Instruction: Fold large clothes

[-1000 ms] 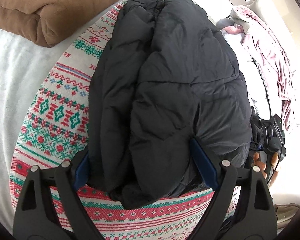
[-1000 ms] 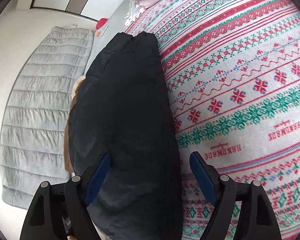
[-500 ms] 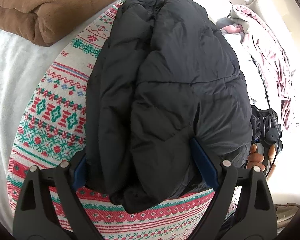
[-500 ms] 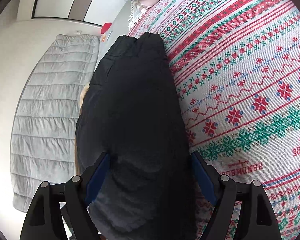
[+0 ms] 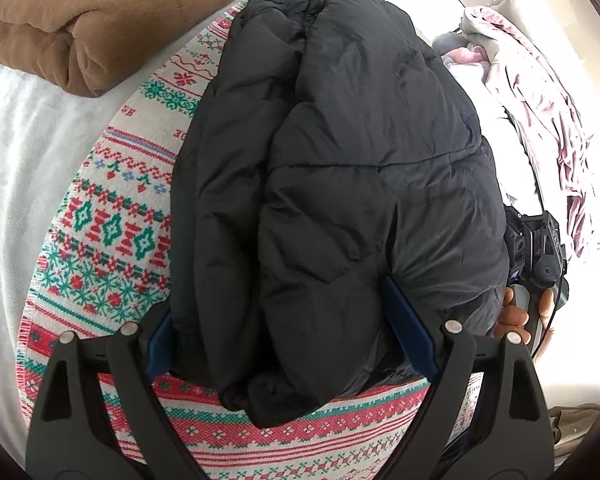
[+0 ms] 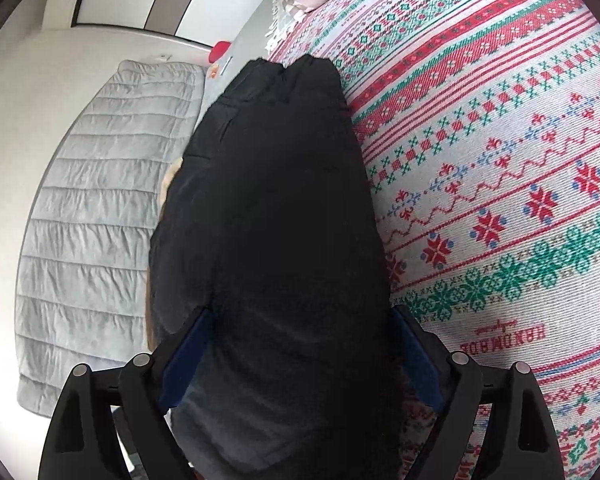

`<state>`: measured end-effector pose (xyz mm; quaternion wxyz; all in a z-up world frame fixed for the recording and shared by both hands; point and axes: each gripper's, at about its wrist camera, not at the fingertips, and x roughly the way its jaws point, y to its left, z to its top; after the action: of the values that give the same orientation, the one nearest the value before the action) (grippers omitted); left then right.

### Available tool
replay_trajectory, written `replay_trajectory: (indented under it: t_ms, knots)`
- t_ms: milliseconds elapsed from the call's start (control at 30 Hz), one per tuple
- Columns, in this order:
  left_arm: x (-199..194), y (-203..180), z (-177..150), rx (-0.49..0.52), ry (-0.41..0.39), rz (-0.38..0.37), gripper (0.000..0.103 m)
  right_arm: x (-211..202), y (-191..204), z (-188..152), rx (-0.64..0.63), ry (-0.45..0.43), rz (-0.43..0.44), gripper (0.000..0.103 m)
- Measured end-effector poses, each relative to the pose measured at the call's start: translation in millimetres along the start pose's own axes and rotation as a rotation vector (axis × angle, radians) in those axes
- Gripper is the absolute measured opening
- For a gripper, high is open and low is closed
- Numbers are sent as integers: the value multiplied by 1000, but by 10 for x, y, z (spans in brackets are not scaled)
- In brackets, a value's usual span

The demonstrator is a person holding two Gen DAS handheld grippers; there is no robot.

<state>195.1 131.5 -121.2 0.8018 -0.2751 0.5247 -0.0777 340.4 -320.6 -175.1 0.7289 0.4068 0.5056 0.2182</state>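
Note:
A black puffer jacket (image 5: 340,184) lies folded lengthwise on a red, green and white patterned blanket (image 5: 112,240). My left gripper (image 5: 288,336) stands wide open with the jacket's near end bulging between its blue pads. My right gripper (image 6: 300,344) is also wide open, its pads on either side of the jacket (image 6: 276,220) at the blanket's (image 6: 500,160) edge. In the left wrist view, the right gripper's body and the hand holding it (image 5: 536,264) show at the jacket's right side.
A folded brown blanket (image 5: 100,20) lies at the far left on a white cover (image 5: 28,184). Pink and white clothes (image 5: 540,92) are heaped at the far right. A grey quilted mat (image 6: 100,220) lies on the floor left of the bed.
Both grippers stay wide open around the jacket. The jacket has shifted to sit more squarely between the right gripper's pads; the left view has moved only slightly.

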Motion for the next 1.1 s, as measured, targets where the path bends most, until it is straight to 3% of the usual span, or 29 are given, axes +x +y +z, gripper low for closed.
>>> replay_trajectory:
  t_ms: [600, 900, 1100]
  knots:
    - [29, -107, -23, 19, -24, 33, 88, 220, 273, -33, -94, -8, -56, 91]
    - [2, -262, -18, 79, -68, 77, 68, 330, 584, -94, -227, -31, -143, 65]
    - [-7, -339, 6, 106, -91, 110, 54, 448, 969, -241, -401, -81, -274, 52]
